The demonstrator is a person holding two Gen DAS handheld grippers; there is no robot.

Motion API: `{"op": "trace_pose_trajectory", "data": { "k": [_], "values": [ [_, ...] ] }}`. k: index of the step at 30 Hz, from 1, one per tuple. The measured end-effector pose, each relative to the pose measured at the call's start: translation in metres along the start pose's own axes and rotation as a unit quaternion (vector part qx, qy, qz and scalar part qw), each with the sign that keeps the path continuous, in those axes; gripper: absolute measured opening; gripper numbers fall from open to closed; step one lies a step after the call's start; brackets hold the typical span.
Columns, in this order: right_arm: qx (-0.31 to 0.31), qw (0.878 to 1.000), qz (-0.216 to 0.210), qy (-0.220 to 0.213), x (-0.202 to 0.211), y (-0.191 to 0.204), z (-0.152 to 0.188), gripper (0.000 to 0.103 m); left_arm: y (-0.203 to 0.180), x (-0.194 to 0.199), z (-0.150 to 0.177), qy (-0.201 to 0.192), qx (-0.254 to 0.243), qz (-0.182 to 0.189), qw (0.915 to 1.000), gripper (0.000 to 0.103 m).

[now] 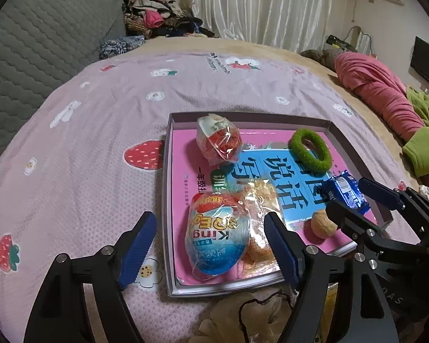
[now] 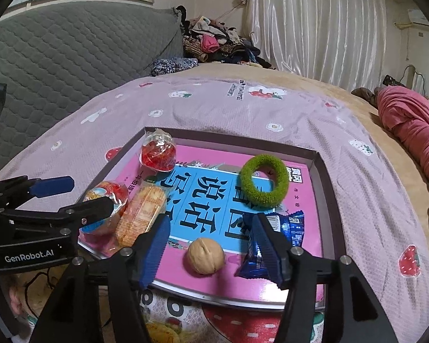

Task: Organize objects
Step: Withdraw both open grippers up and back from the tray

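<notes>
A shallow box tray (image 1: 168, 154) (image 2: 326, 188) lies on the bed with a pink and blue book inside as its floor. On it lie a blue egg-shaped snack pack (image 1: 217, 237) (image 2: 100, 200), an orange biscuit pack (image 1: 260, 217) (image 2: 143, 214), a red wrapped ball (image 1: 218, 140) (image 2: 157, 154), a green hair ring (image 1: 310, 150) (image 2: 263, 183), a walnut (image 1: 323, 224) (image 2: 205, 255) and a blue wafer packet (image 1: 344, 193) (image 2: 283, 240). My left gripper (image 1: 211, 245) is open around the egg pack. My right gripper (image 2: 211, 248) is open over the walnut, its right finger at the wafer packet.
The tray rests on a pink strawberry-print sheet (image 1: 100, 120) (image 2: 214, 105). A grey quilted headboard (image 1: 28, 43) stands at the left. A clothes pile (image 1: 157, 17) is at the back, a red blanket (image 1: 380, 91) at the right. A beige crinkled bag (image 1: 248, 314) lies near the tray's front edge.
</notes>
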State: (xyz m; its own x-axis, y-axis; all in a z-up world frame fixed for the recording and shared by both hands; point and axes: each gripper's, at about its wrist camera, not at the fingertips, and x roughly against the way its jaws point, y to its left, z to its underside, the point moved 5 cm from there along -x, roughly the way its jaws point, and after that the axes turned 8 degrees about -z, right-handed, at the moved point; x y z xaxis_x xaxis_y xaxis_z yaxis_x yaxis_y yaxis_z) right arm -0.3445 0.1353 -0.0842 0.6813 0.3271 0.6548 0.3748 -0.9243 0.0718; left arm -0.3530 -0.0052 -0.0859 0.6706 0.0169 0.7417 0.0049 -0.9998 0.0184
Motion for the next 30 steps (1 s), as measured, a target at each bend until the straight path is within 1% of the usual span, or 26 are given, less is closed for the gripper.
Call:
{"op": "trace_pose_trajectory", "data": {
  "k": [5,10,18,21,24,30],
  "values": [
    [0.000,1.000,0.005,-0.006,0.004,0.000,-0.002,0.071,0.000,0.003,0.000,-0.002,-0.001,-0.004,1.0000,0.080],
    [-0.003,1.000,0.011,-0.006,0.005,-0.003,-0.002,0.075,0.003,0.006,-0.001,-0.007,0.001,-0.013,0.9999,0.080],
    [-0.008,1.000,0.021,-0.012,0.009,-0.008,-0.003,0.084,0.009,0.018,-0.005,-0.019,0.010,-0.007,0.9997,0.081],
    [-0.012,0.999,0.022,-0.020,0.012,-0.009,-0.005,0.090,0.014,0.022,-0.007,-0.022,0.021,0.000,0.9995,0.081],
    [-0.019,0.999,0.022,-0.026,0.016,-0.012,-0.006,0.093,0.017,0.027,-0.009,-0.027,0.023,-0.003,0.9994,0.081],
    [-0.021,0.999,0.033,-0.038,0.021,-0.015,-0.010,0.102,0.020,0.034,-0.012,-0.033,0.031,-0.001,0.9990,0.082]
  ]
}}
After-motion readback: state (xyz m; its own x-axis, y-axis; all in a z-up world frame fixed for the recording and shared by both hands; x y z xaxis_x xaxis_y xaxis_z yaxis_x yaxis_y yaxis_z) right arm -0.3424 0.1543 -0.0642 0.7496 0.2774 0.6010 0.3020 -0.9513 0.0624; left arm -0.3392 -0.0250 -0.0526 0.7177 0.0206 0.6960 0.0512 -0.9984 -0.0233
